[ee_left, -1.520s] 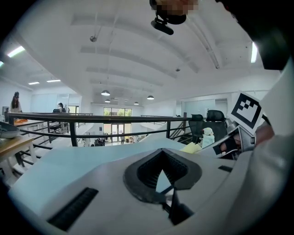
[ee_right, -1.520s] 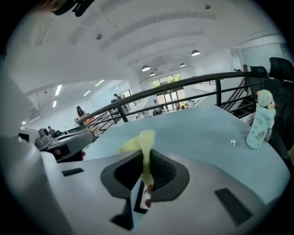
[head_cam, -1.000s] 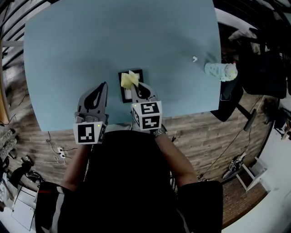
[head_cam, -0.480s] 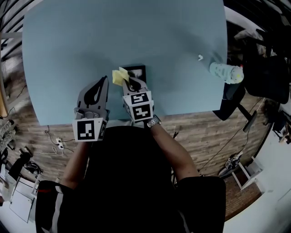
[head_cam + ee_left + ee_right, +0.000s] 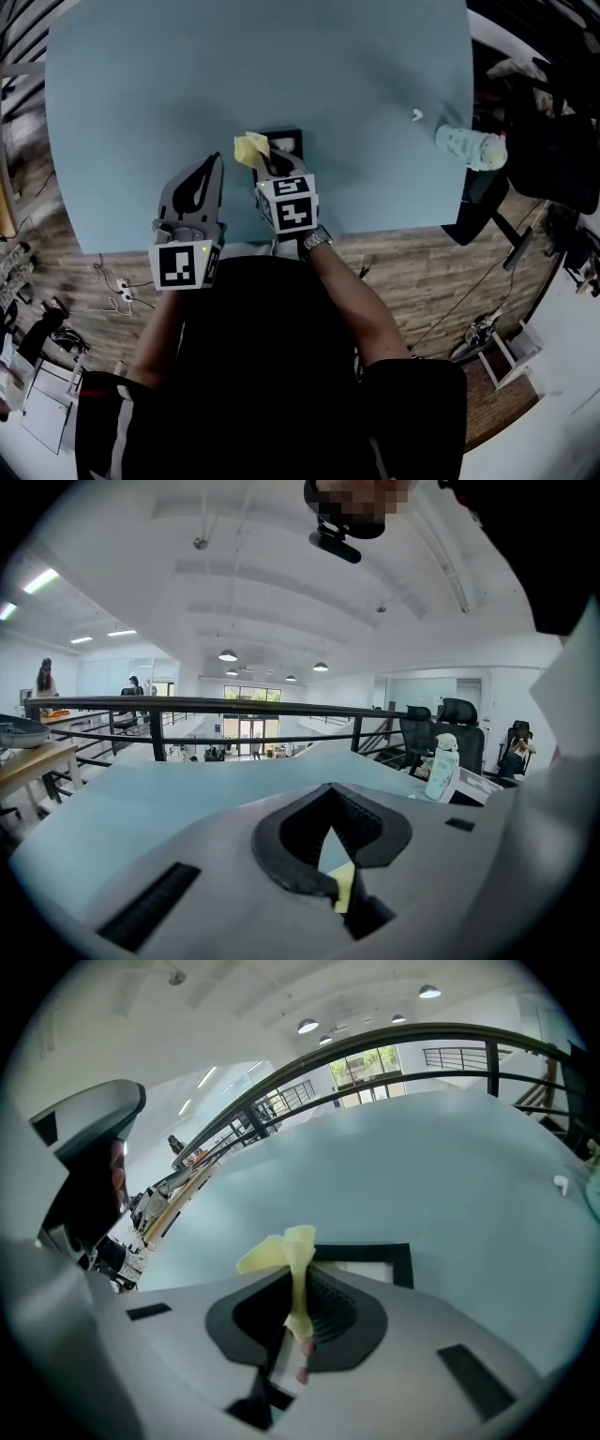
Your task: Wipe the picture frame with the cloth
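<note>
Right gripper [image 5: 266, 167] jaws clamp the crumpled yellow cloth [image 5: 286, 1252], which sits at the left edge of the black rectangular picture frame [image 5: 394, 1252]. The frame lies flat on the light blue table [image 5: 141, 94]. Left gripper [image 5: 214, 169] jaws are together, empty, just left of the frame.

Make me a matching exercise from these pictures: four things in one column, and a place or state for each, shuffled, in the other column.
Things:
1. cloth
2. picture frame
3. bottle
4. left gripper

Places or states:
A. by the right edge of the table
B. pinched in the right gripper
C. lying flat on the table, black border
D. shut, holding nothing

Pairs: 1-B, 2-C, 3-A, 4-D
</note>
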{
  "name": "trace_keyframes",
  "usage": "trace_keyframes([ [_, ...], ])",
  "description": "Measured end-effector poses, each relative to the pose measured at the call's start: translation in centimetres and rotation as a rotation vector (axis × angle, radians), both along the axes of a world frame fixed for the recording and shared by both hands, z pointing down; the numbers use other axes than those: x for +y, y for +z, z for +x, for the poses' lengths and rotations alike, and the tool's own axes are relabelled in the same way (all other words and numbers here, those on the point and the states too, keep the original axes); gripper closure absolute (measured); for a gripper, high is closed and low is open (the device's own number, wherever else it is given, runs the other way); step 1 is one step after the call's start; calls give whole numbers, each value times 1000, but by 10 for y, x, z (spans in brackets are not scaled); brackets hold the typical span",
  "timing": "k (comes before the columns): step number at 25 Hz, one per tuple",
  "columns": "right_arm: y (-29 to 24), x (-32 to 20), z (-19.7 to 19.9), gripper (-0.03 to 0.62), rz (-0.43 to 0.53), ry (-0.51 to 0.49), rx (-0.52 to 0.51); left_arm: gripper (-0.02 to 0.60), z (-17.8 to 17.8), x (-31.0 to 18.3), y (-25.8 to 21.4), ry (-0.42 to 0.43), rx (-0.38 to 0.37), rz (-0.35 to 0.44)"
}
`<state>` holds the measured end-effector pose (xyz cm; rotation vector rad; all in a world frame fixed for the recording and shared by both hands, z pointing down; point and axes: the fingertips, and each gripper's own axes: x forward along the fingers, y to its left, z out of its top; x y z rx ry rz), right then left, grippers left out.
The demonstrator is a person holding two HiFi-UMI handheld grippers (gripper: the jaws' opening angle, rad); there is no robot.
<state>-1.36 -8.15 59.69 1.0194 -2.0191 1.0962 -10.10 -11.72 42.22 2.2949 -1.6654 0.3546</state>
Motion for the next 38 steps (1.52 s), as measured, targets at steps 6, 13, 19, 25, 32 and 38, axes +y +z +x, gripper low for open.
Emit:
trace_keyframes([
  [6,6,-4,9,558,-7,29,13,581,0,0,0,1,-7,-6],
  [13,9,-8,27,559,-13,73,37,581,3,-3,-5,6,1,22],
  [19,9,-6,41,557,-9,90,60,581,5,0,-5,13,-1,27],
  [25,11,-4,59,558,-14,120,88,581,4,1,-6,16,-1,28],
  [32,8,-2,71,558,-19,154,103,581,5,2,-12,19,11,50],
  [38,6,-1,84,557,-17,187,117,581,5,4,-11,18,9,41],
])
